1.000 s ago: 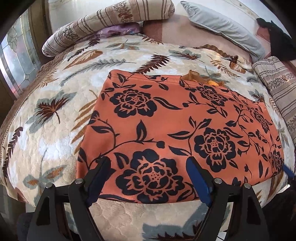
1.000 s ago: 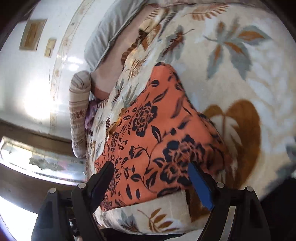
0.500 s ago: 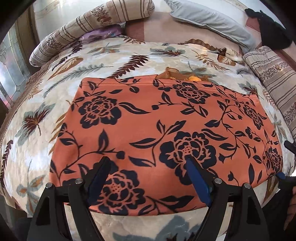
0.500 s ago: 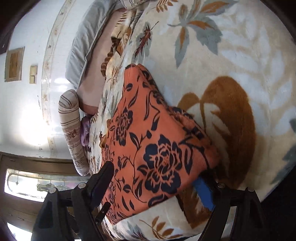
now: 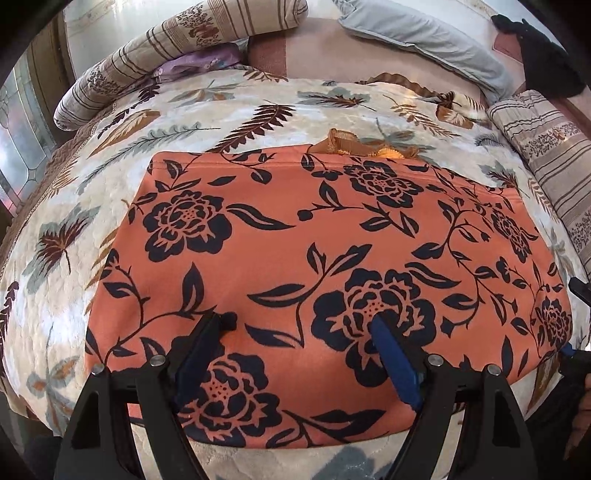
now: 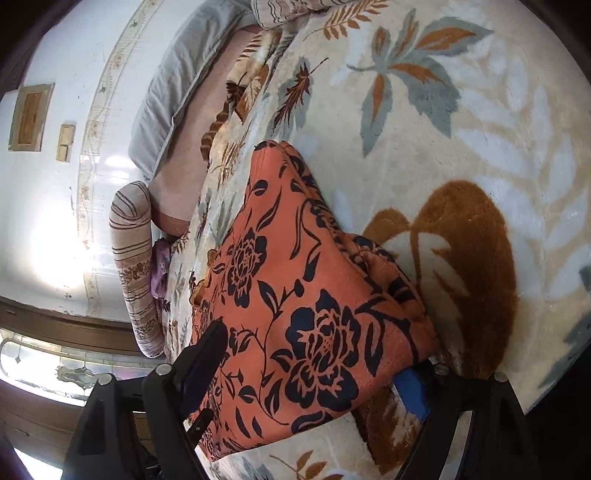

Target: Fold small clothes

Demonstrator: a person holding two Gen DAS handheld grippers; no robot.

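Observation:
An orange garment with a dark blue flower print (image 5: 314,258) lies flat on the leaf-patterned bed cover (image 5: 229,110); a tan lace bit sticks out at its far edge. My left gripper (image 5: 299,325) is open, fingers spread just above the garment's near edge. In the right wrist view the garment (image 6: 295,314) shows from its right end. My right gripper (image 6: 314,354) is open around the garment's near right corner, one finger above the cloth, the blue-padded finger (image 6: 410,391) under it. The right gripper also shows at the left view's right edge (image 5: 576,332).
A striped bolster (image 5: 166,48) and a grey pillow (image 5: 424,33) lie at the head of the bed. Another striped bolster (image 5: 546,155) lies on the right. A dark item (image 5: 543,55) sits at the far right corner. The bed's front edge is just below the garment.
The left gripper has moved right and closer over the garment's near edge. The right gripper has moved in on the garment's right corner, which now lies between its fingers.

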